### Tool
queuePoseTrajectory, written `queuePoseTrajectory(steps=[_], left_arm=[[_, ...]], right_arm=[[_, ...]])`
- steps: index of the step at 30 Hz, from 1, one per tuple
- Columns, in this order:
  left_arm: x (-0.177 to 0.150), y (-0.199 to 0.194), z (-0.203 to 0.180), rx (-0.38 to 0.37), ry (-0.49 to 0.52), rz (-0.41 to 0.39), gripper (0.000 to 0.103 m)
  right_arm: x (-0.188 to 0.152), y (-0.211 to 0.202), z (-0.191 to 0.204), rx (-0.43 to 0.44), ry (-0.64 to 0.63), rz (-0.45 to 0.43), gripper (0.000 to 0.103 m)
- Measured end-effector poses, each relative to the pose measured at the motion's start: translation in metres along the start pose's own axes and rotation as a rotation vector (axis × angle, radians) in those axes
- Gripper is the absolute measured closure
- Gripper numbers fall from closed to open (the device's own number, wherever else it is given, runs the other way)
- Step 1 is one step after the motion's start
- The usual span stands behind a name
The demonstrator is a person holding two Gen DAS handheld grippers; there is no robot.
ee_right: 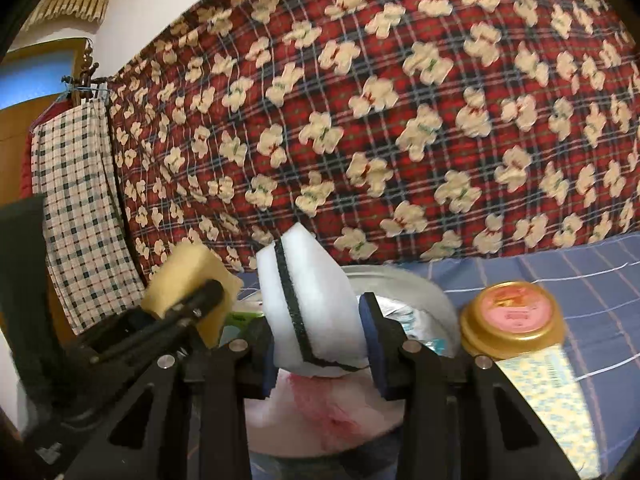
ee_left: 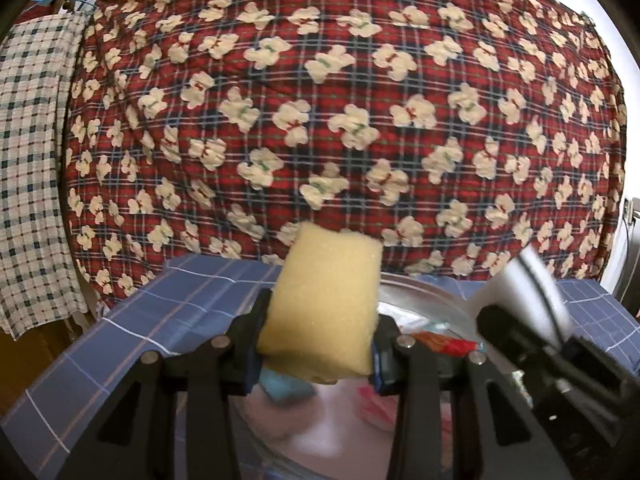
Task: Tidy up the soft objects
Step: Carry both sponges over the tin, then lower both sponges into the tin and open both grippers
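Sponges are what both claws hold, up over a shiny metal bowl (ee_right: 420,288). Far to the left, a checked cloth (ee_left: 32,160) hangs next to a big red blanket with cream bears (ee_left: 340,100) that fills the back. Next comes the left gripper (ee_left: 316,344). Its two pads squeeze a yellow sponge (ee_left: 324,304), which stands up tall between them. Below it, the bowl sits on a blue checked sheet (ee_left: 160,312). Inside the bowl you can see something blue, something red, and something pale with pink marks, but they are too blurry to name. Just beside, to the right, is the right gripper (ee_right: 324,344). Its pads are clamped on a white sponge with a black stripe (ee_right: 312,304), and that sponge tilts a bit. The two sponges are near each other but do not touch. Farthest right, a jar with a gold lid and pink top (ee_right: 516,316) stands on the blue sheet, right next to the bowl.
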State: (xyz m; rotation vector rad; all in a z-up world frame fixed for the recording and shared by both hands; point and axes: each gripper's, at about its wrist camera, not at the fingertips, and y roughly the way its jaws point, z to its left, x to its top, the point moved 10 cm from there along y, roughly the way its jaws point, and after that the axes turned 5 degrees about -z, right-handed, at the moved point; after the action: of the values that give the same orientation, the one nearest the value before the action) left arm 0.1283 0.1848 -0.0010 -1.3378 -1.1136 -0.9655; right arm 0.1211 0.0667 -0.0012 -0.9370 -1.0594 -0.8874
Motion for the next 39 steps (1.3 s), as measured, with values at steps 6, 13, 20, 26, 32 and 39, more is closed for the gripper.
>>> queuePoseTrajectory(steps=[6, 13, 20, 26, 32, 39], left_arm=[[0.007, 0.016, 0.018, 0.02, 0.009, 0.004, 0.063], [0.015, 0.036, 0.022, 0.025, 0.027, 0.012, 0.063], [-0.009, 0.058, 0.025, 0.04, -0.006, 0.106, 0.063], [-0.012, 0.062, 0.02, 0.076, 0.047, 0.112, 0.064], [-0.024, 0.071, 0.017, 0.095, 0.045, 0.181, 0.064], [-0.027, 0.072, 0.013, 0.1, 0.086, 0.181, 0.064]], right_arm=[[0.011, 0.016, 0.007, 0.007, 0.032, -0.026, 0.064], [0.018, 0.032, 0.004, -0.012, 0.061, -0.048, 0.064], [0.01, 0.05, -0.002, -0.028, 0.043, -0.009, 0.064], [0.01, 0.06, -0.001, -0.031, 0.048, 0.002, 0.064], [0.008, 0.061, -0.01, -0.062, 0.053, 0.017, 0.064], [0.006, 0.062, -0.012, -0.078, 0.026, 0.033, 0.064]])
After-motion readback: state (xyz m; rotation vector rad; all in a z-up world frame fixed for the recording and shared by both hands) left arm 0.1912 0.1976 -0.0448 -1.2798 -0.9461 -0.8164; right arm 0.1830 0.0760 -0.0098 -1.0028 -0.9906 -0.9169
